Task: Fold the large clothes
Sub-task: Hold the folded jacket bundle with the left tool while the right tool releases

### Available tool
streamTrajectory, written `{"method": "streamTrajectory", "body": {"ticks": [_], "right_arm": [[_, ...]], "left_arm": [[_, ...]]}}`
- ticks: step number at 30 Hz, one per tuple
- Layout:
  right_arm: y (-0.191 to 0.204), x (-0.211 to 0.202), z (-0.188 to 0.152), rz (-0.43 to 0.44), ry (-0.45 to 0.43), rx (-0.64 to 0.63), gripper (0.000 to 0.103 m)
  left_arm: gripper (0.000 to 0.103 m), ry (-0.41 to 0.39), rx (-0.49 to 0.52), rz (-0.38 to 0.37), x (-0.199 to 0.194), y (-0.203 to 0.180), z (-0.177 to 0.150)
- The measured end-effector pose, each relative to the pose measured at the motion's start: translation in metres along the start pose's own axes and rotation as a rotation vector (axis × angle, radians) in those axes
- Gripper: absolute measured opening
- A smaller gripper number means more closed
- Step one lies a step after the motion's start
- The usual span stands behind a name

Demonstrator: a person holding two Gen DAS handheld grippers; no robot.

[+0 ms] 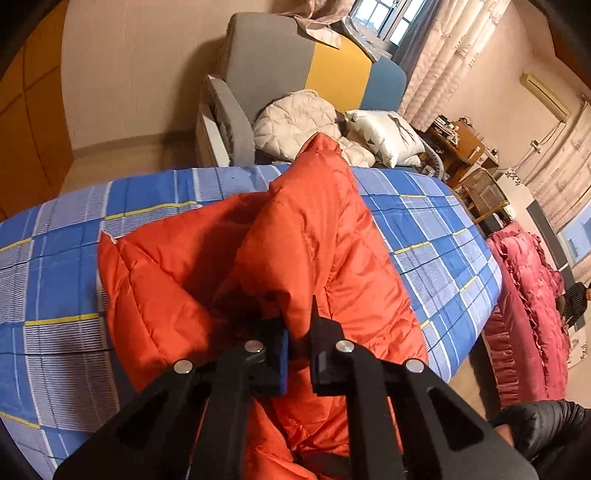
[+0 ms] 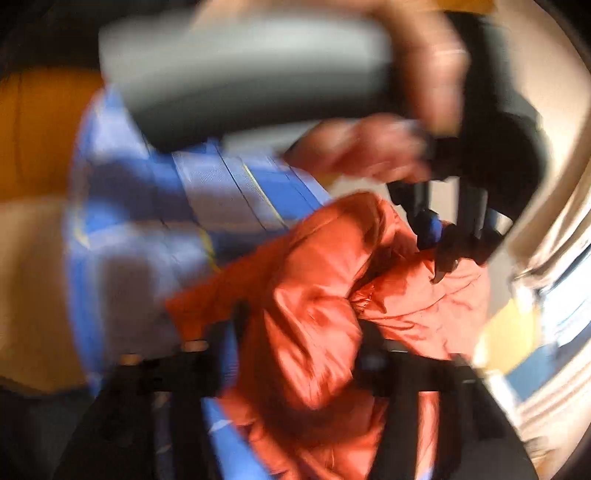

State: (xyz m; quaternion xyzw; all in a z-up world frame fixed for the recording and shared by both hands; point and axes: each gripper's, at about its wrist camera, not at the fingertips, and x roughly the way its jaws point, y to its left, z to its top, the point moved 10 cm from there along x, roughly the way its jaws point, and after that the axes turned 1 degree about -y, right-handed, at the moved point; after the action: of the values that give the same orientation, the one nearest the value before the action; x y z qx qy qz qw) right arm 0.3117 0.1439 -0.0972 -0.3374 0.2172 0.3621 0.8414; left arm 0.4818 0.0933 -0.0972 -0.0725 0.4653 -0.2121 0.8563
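One orange padded jacket lies bunched on the bed, which has one blue/white check sheet w/ thin yellow lines; part of the jacket stands up in a ridge toward the far edge, the rest spreads to the left and down to the near edge. Left gripper: 2 black fingers, blue pad on the inner face of one, closed down tight on a fold of the orange fabric at the near edge, cloth pinched between them. In the right wrist view the pic is heavily blurred; right gripper shows 2 fingers standing wide apart, orange cloth bulging in the gap btwn them, pads not pressing on it as far as can be told. Same view shows the left gripper at upper right, down on the jacket, w/ a hand above it. Beyond the bed: 1 sofa w/ grey, yellow and blue back panels, on it 1 cream quilted coat and 1 white pillow. Right of the bed, 1 dark-pink ruffled cover lower down, touching or just beside the bed edge, can't tell which. 1 window w/ pale curtains behind the sofa. 1 black sleeve at the lower right corner.
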Motion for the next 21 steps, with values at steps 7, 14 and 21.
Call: {"method": "streamTrajectory", "body": {"ticks": [7,14,21], "right_arm": [[-0.062,-0.070,-0.016,0.274,-0.077,0.465,0.079],[-0.131,-0.040,-0.064,0.099,0.028,0.611,0.059],[-0.117,-0.009,-0.070,0.063,0.109,0.549,0.058]], "left_arm": [[0.007,-0.023,-0.032,0.034,-0.017,0.012,-0.009],[0.007,-0.043,-0.063,0.092,-0.021,0.023,-0.021],[0.009,-0.058,-0.234,0.172,-0.015,0.054,-0.043]]}}
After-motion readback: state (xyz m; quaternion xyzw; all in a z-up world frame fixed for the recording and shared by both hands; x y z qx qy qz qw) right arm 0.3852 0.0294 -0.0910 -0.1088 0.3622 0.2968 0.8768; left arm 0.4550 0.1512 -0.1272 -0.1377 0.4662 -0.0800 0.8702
